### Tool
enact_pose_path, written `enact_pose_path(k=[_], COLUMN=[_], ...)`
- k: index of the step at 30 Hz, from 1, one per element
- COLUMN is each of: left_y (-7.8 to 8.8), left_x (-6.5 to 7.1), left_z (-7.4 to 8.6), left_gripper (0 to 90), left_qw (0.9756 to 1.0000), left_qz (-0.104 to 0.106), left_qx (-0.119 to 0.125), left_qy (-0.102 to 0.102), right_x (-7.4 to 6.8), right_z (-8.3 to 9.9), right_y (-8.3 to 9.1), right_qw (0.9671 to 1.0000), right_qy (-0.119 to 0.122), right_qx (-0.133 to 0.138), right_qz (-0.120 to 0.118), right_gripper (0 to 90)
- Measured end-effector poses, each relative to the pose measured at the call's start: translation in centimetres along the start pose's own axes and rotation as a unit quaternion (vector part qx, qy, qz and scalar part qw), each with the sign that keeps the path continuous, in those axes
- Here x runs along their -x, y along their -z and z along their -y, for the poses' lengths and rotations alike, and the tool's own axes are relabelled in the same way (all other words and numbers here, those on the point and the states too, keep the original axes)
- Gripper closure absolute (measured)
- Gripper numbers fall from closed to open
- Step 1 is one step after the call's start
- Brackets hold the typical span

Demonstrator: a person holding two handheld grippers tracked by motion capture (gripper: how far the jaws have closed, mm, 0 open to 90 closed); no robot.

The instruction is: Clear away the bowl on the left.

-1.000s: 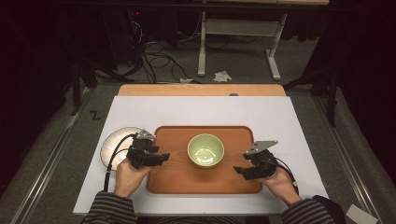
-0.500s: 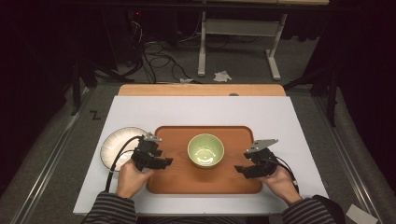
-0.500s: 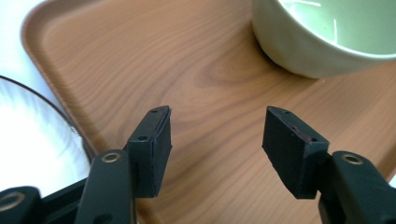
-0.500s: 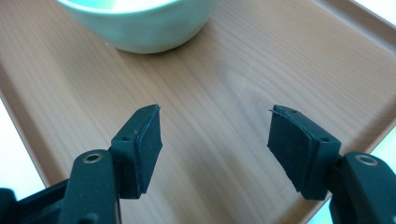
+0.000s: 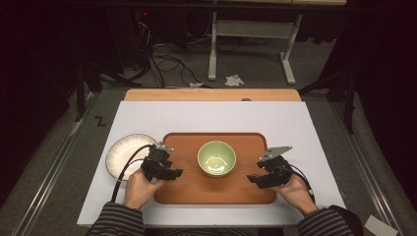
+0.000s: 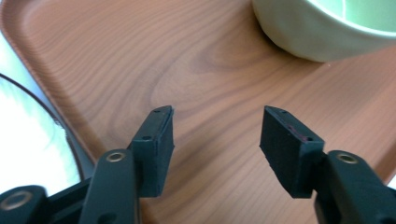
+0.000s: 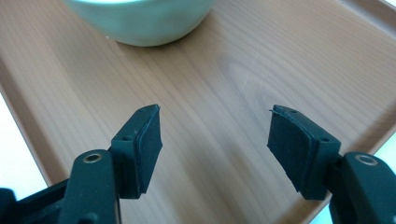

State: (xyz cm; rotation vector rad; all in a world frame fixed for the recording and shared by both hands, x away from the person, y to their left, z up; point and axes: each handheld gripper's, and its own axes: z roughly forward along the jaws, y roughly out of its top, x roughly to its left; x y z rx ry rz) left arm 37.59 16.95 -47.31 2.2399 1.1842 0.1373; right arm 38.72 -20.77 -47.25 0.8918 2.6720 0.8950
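Note:
A pale green bowl [image 5: 216,159] stands empty in the middle of a wooden tray [image 5: 246,142]. Over the tray's left end my left gripper [image 5: 176,173] is open, its jaws pointing right toward the bowl with nothing between them. In the left gripper view the open left gripper [image 6: 217,126] hovers over bare tray wood [image 6: 140,56], with the bowl [image 6: 317,32] ahead at upper right. Over the tray's right end my right gripper [image 5: 253,180] is open and points left. In the right gripper view the empty right gripper [image 7: 215,116] faces the bowl [image 7: 140,18] across the tray [image 7: 243,70].
A white plate [image 5: 120,155] lies on the white table top [image 5: 206,115] just left of the tray, partly under my left hand and cable; its rim [image 6: 28,140] shows beside the left jaw. A wooden strip [image 5: 211,95] runs along the table's far edge.
My left gripper has drifted slightly toward the table's near edge, still open. The right gripper and the bowl have stayed put.

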Motion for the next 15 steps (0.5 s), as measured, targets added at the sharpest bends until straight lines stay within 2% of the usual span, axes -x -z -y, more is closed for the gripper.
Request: enact_pose_path(k=[2, 11, 15], left_y=[-0.18, -0.6, -1.03], left_x=[0.09, 0.25, 0.42], left_z=[0.01, 0.06, -0.02], left_gripper=[45.5, 44.6, 44.8], left_qw=[1.0, 0.9997, 0.9993], left_qz=[0.0, 0.004, 0.009], left_qx=[-0.008, -0.023, -0.035], left_qy=[-0.003, -0.008, -0.014], right_x=[0.03, 0.2, 0.77], right_z=[0.01, 0.04, 0.32], right_y=[0.03, 0.2, 0.67], right_qw=[1.0, 1.0, 0.9997], right_qy=[-0.009, -0.006, -0.023], right_qx=[-0.001, 0.0, 0.011], right_qz=[0.001, 0.001, 0.005], right_gripper=[36.6, 36.5, 36.5])
